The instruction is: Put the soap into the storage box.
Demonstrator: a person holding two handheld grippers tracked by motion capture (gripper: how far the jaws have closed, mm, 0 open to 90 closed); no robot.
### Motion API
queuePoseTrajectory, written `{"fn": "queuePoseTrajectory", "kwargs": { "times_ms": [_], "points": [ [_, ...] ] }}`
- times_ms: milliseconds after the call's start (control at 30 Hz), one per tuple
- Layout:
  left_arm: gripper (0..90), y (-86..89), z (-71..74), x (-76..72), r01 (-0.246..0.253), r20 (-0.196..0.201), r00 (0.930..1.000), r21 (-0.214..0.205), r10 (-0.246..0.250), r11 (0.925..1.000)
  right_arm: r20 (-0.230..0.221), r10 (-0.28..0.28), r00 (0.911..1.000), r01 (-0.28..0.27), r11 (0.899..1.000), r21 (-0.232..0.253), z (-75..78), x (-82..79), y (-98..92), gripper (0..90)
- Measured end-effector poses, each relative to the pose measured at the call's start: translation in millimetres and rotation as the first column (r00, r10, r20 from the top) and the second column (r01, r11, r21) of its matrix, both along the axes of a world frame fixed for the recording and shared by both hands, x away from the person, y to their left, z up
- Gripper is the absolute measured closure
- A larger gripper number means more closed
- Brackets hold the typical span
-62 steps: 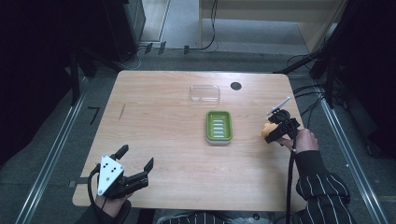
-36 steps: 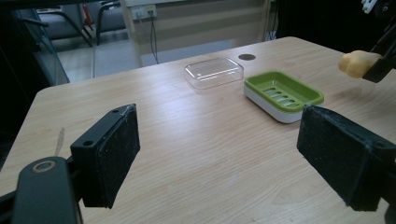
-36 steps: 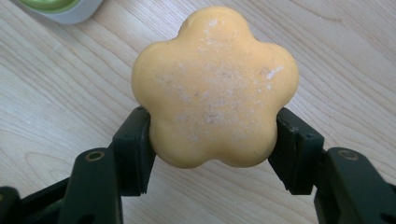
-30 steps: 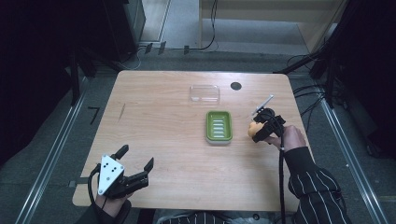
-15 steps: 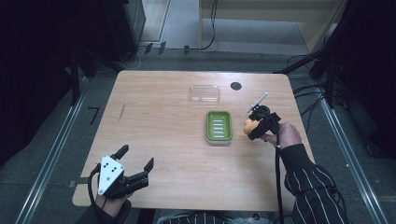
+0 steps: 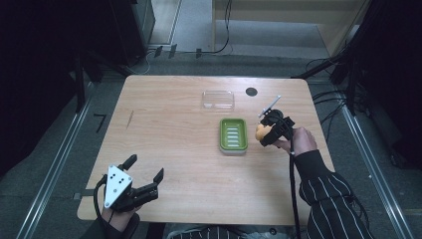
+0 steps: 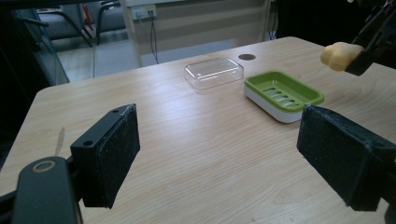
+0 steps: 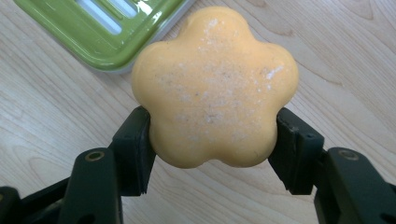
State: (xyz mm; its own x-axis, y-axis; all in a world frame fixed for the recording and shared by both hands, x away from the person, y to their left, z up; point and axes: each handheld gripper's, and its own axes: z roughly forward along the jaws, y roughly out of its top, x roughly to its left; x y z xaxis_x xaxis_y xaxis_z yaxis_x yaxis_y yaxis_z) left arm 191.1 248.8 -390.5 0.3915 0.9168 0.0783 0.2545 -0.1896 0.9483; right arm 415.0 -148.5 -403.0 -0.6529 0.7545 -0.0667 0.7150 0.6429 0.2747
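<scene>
Right gripper [image 8: 212,140] is clamping the flower-shaped soap [image 8: 215,86] between both pads, green soap dish [image 8: 116,28] sitting at its 10 o'clock; left gripper [image 7: 215,154] is resting, jaws apart.

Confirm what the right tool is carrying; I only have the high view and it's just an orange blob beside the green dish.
Observer: In the right gripper view it is an orange flower-shaped bar of soap with five rounded lobes, clamped between the pads of the right tool.
Operator: Anything already in the green dish?
Observer: No. The left gripper view shows the green slotted soap dish empty, sitting on a white base.
Operator: Is that clear thing behind it a lid or a box?
Observer: In the left gripper view, the clear plastic rectangular cover lies on the table as a shallow shell, apart from the dish.
</scene>
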Motion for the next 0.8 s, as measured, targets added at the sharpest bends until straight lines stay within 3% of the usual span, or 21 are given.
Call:
{"fn": "queuePoseTrajectory", "kwargs": {
  "times_ms": [800],
  "points": [
    [13.7,0.4,-0.1,0.0,0.0,0.002,1.0,-0.002,0.0,1.0,0.024,0.065,0.9976,-0.065,0.998,0.004,6.8,9.6,33.0,39.8]
  ]
}}
